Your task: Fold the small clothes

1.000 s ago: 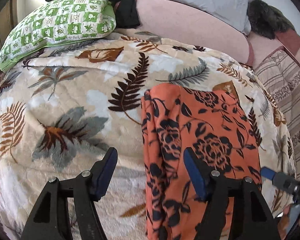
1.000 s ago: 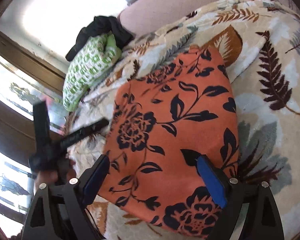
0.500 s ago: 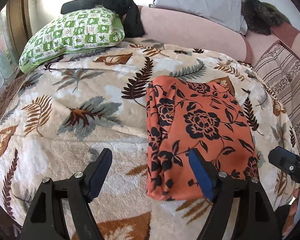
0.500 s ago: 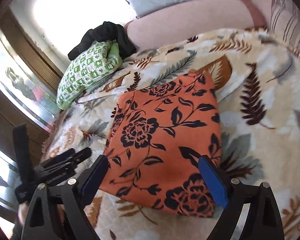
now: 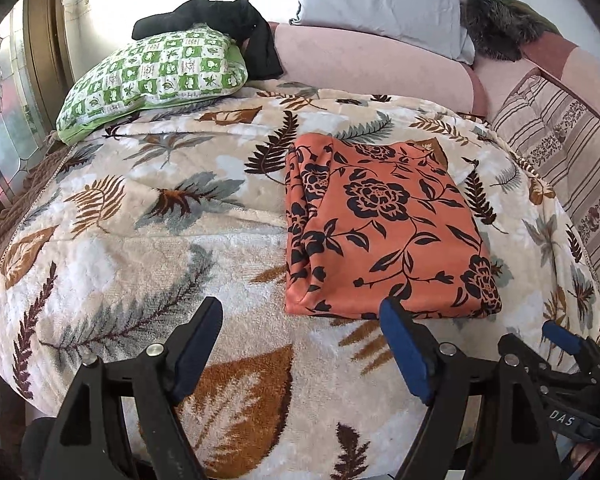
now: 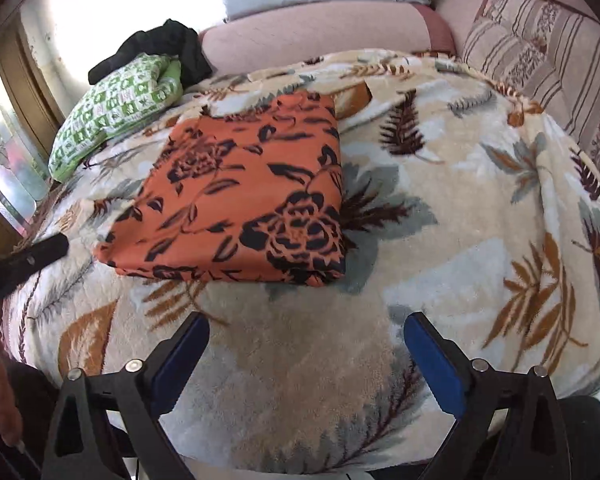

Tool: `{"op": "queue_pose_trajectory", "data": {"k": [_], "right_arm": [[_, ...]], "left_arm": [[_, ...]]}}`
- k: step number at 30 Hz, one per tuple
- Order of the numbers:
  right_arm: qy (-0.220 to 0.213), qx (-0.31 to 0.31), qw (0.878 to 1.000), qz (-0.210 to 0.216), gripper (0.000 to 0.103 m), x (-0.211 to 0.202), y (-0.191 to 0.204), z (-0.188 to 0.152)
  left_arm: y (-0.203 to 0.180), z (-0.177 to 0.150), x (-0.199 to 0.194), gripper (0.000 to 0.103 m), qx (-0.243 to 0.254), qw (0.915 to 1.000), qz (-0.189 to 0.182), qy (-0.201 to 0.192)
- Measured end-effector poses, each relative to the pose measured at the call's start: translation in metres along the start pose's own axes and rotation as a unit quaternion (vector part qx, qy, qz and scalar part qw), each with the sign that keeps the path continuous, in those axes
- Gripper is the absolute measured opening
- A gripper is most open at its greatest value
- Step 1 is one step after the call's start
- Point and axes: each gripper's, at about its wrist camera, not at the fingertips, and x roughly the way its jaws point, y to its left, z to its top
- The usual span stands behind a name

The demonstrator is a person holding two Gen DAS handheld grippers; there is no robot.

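An orange garment with black flowers (image 5: 384,228) lies folded into a neat rectangle on the leaf-patterned blanket (image 5: 148,216). My left gripper (image 5: 300,312) hovers open just short of the garment's near edge, nothing between its blue pads. In the right wrist view the same folded garment (image 6: 240,200) lies ahead and to the left. My right gripper (image 6: 306,324) hangs over bare blanket (image 6: 460,220) in front of it, jaws still opening and holding nothing. The right gripper's tip (image 5: 560,338) shows at the lower right of the left wrist view.
A green checked pillow (image 5: 156,76) with a black garment (image 5: 224,24) on it lies at the back left. A pink bolster (image 5: 372,64), a grey pillow (image 5: 380,0) and a striped cushion (image 5: 572,148) line the back and right. The blanket's near edge drops off below the grippers.
Both grippers have pulled back off the folded garment toward the near edge of the bed. Their jaws have spread wider. The garment stays put, lying flat.
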Motion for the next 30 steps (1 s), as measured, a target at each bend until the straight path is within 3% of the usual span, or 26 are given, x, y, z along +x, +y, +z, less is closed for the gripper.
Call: {"op": "queue_pose_trajectory", "data": {"k": [2,6,14,20,30], "right_arm": [[-0.004,-0.007,1.0,0.0,0.1,-0.006,0.004,0.005],[-0.001,-0.011,1.0,-0.003,0.1,-0.009,0.005,0.008],[0.004,-0.067,0.997,-0.032,0.1,-0.014,0.016,0.023],[0.007,-0.071,0.996,-0.047,0.1,-0.019,0.019,0.032],[0.005,-0.064,0.996,-0.062,0.1,-0.025,0.026,0.045]], "left_arm": [[-0.001,-0.001,-0.002,0.081,-0.005,1.0,0.006,0.004],[-0.008,0.0,-0.01,0.086,-0.008,0.9998,-0.018,0.004],[-0.031,0.011,-0.029,0.088,0.013,0.9996,-0.008,-0.023],[-0.034,0.015,-0.032,0.088,0.02,0.9982,0.05,-0.027],[-0.021,0.017,-0.029,0.088,-0.007,0.9991,0.035,-0.026]]}}
